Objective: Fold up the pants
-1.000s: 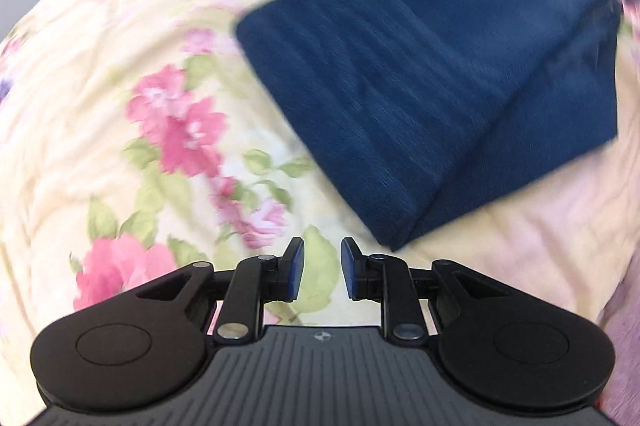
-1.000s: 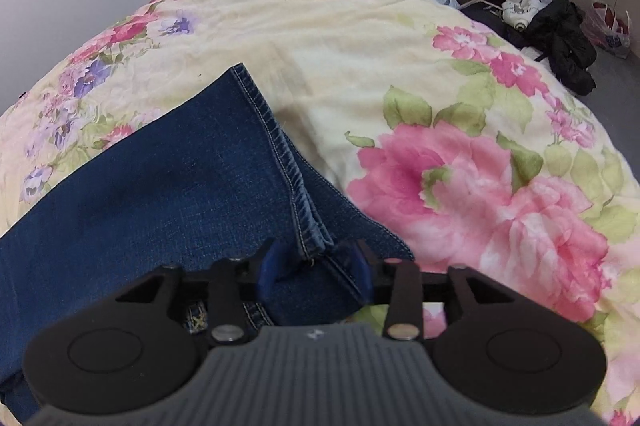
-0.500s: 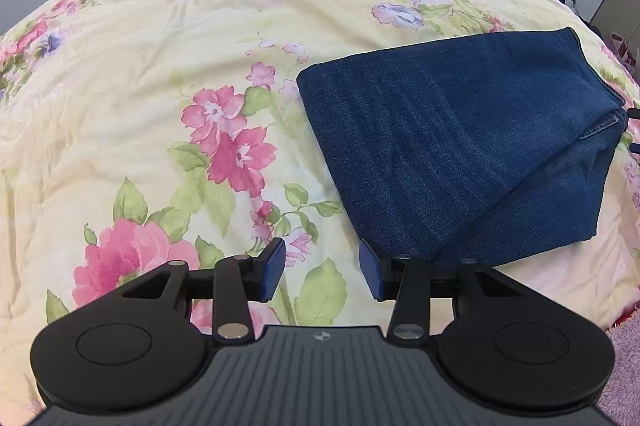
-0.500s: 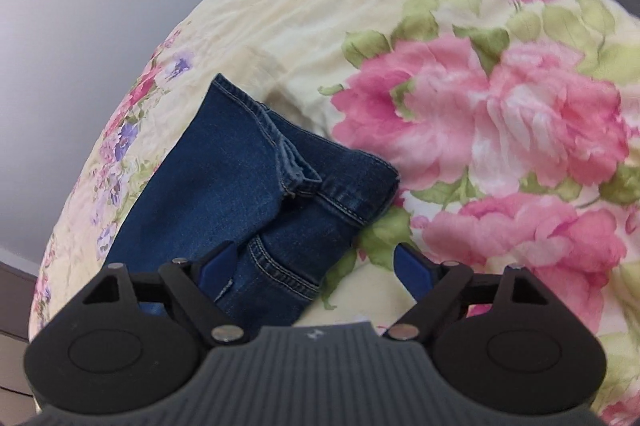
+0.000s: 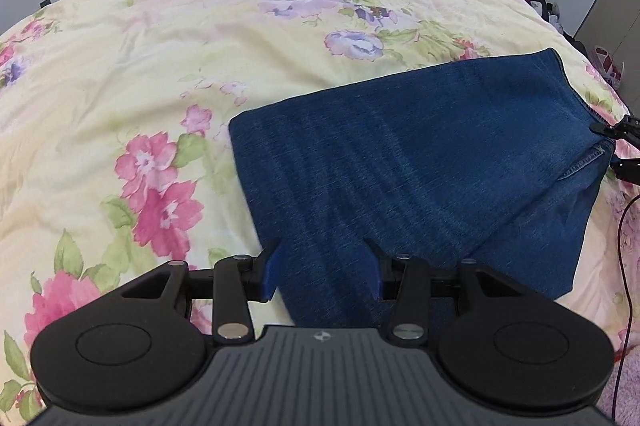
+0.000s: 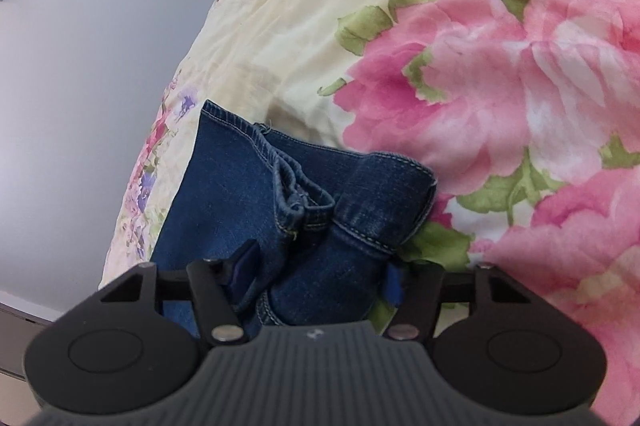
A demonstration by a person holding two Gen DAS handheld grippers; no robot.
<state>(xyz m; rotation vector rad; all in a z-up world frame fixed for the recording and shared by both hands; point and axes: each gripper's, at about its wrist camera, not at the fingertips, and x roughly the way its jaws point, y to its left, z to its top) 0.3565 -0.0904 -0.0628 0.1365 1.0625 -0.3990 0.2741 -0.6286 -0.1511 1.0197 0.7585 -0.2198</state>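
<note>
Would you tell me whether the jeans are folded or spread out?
Folded: the jeans lie as a compact layered stack on the quilt, hems doubled over the waistband.

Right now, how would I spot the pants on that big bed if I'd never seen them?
Look at the bed's pale yellow quilt printed with pink and purple flowers. Toward its near right side lies a flat, folded slab of dark blue denim, the pants. It is the only plain, solid-coloured patch on the flowery cover.
</note>
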